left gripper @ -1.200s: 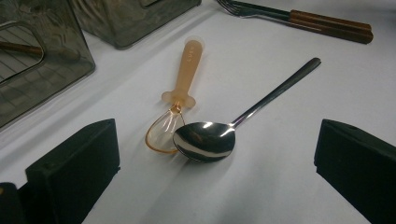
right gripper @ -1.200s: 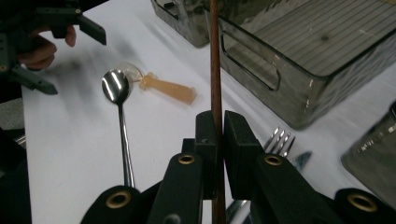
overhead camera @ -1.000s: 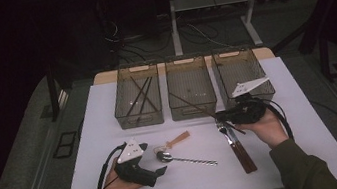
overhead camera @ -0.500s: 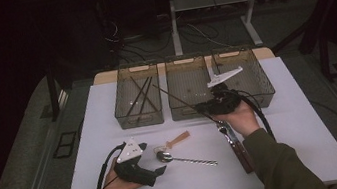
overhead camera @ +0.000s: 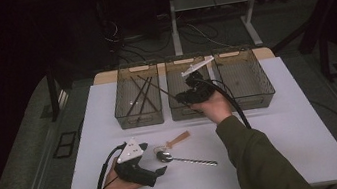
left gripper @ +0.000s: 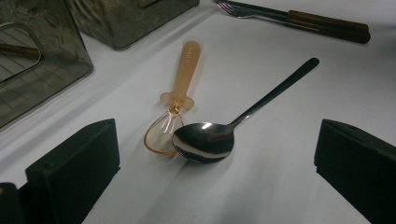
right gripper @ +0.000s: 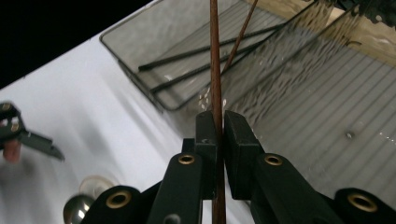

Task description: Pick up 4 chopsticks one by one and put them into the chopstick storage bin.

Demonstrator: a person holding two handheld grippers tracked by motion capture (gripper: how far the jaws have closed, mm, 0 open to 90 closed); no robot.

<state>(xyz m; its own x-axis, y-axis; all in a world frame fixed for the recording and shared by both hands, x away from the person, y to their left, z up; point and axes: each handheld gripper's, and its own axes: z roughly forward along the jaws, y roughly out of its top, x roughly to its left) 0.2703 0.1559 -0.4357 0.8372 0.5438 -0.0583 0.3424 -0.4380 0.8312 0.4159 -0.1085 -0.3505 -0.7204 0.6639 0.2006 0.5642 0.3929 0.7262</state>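
My right gripper (overhead camera: 182,96) hangs over the middle tray (overhead camera: 183,115), shut on a thin brown chopstick (overhead camera: 159,87) whose far end points toward the left tray (overhead camera: 124,117). In the right gripper view the jaws (right gripper: 219,125) pinch the chopstick (right gripper: 214,56), and several dark chopsticks (right gripper: 196,49) lie in the tray beyond. My left gripper (overhead camera: 160,170) rests on the white table, open. In the left gripper view a metal spoon (left gripper: 205,140) and an orange plastic spoon (left gripper: 180,88) lie just ahead of its wide-apart jaws (left gripper: 217,140).
A third mesh tray (overhead camera: 258,102) stands at the right of the row. A fork and a knife with brown handles (left gripper: 322,25) lie on the table beyond the spoons. The white table top (overhead camera: 304,135) has free room at the right.
My right gripper has carried the chopstick leftward, from above the right tray to above the middle tray. The left gripper and both spoons have stayed put.
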